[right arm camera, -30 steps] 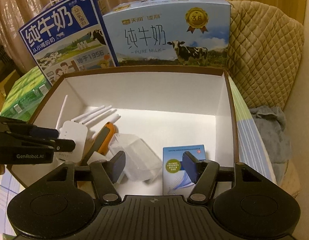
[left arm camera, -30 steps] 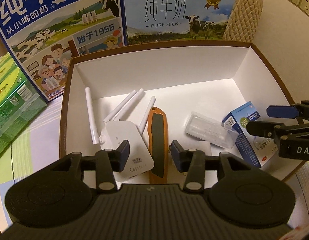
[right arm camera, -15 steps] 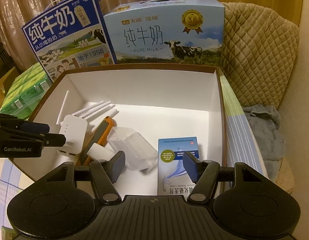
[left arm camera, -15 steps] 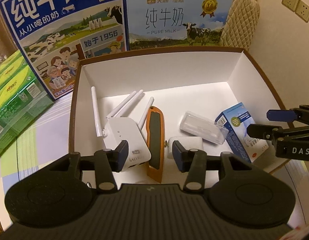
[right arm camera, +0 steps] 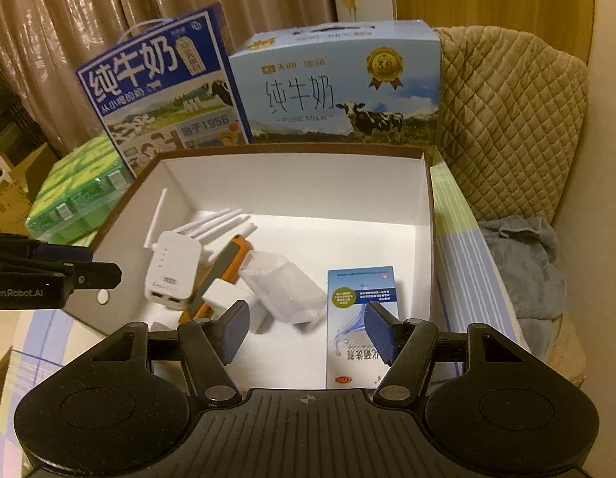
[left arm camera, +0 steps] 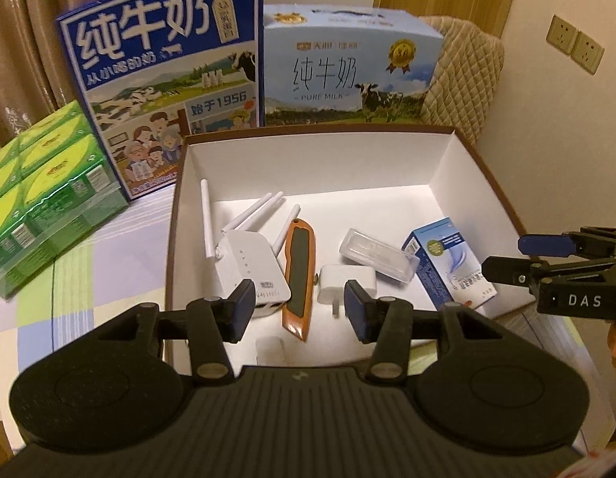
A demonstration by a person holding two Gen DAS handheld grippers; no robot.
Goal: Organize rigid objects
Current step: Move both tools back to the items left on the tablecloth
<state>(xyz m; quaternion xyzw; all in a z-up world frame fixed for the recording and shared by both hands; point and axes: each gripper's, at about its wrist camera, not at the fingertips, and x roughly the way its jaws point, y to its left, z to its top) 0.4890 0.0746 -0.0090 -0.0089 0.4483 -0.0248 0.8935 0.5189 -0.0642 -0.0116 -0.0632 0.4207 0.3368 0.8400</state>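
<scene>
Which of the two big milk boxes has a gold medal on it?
The light blue milk box on the right, reading PURE MILK. The dark blue milk box beside it has none.

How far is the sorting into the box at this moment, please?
Done, apparently: the router, utility knife, white charger, clear case and blue carton lie inside the box. In hand: nothing; the left gripper and right gripper are open. Left: nothing visible outside.
</scene>
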